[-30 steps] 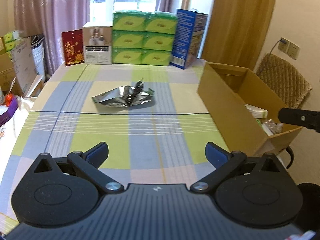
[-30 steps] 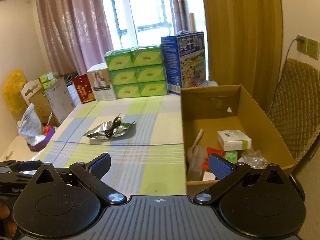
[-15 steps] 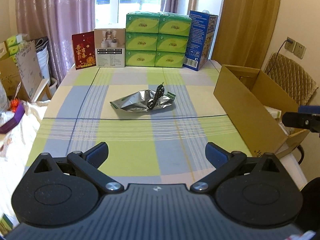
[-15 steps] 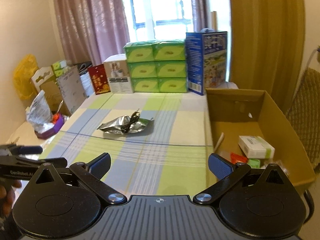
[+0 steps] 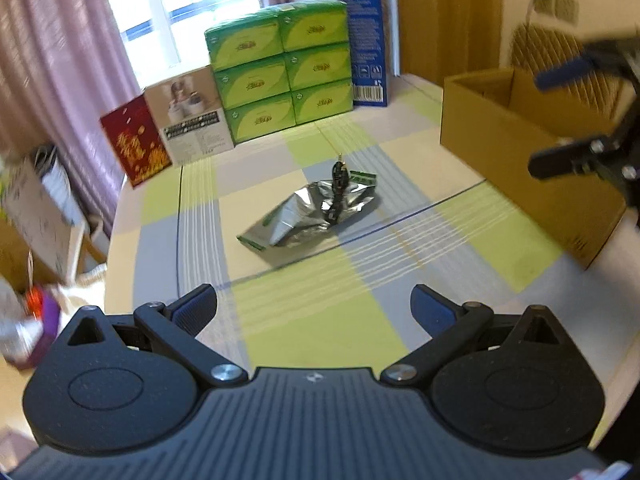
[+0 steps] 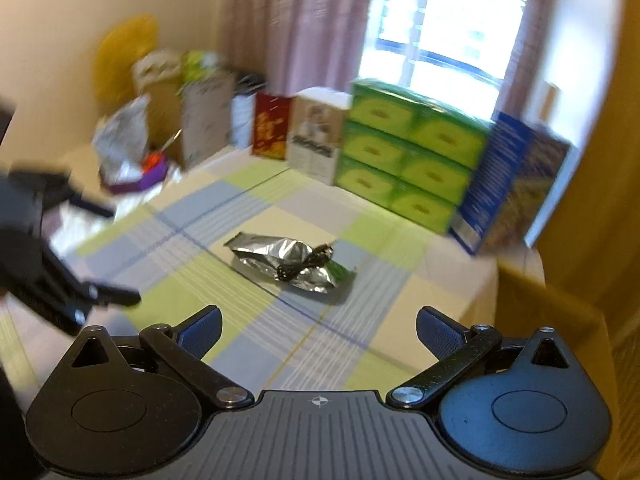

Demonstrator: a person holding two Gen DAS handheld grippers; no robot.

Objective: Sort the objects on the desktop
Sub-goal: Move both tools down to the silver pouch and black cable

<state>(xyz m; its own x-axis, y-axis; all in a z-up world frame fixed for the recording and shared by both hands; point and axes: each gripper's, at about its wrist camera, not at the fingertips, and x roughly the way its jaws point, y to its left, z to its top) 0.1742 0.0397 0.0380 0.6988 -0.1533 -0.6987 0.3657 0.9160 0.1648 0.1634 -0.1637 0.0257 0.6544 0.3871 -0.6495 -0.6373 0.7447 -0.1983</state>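
We look forward along each wrist camera's fingers, low over the tabletop point(image 5: 192, 216); both views share the foil pouch point(image 5: 308, 216) point(image 6: 288, 262) and stacked green boxes point(image 5: 280, 68) point(image 6: 404, 156).

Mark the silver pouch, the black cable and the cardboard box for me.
silver pouch point(image 5: 296, 220): left wrist view, crumpled foil middle.
black cable point(image 6: 304, 266): right wrist view, coiled bundle atop the pouch.
cardboard box point(image 5: 520, 160): left wrist view, near side wall.

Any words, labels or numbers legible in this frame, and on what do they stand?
Nothing can be read as words.
green boxes: gold logo, blurred.
blue box: barcode and white print, too small.
red packet: gold characters, blurred.
white box: dark label strip, too small.
silver pouch: green label, too small.
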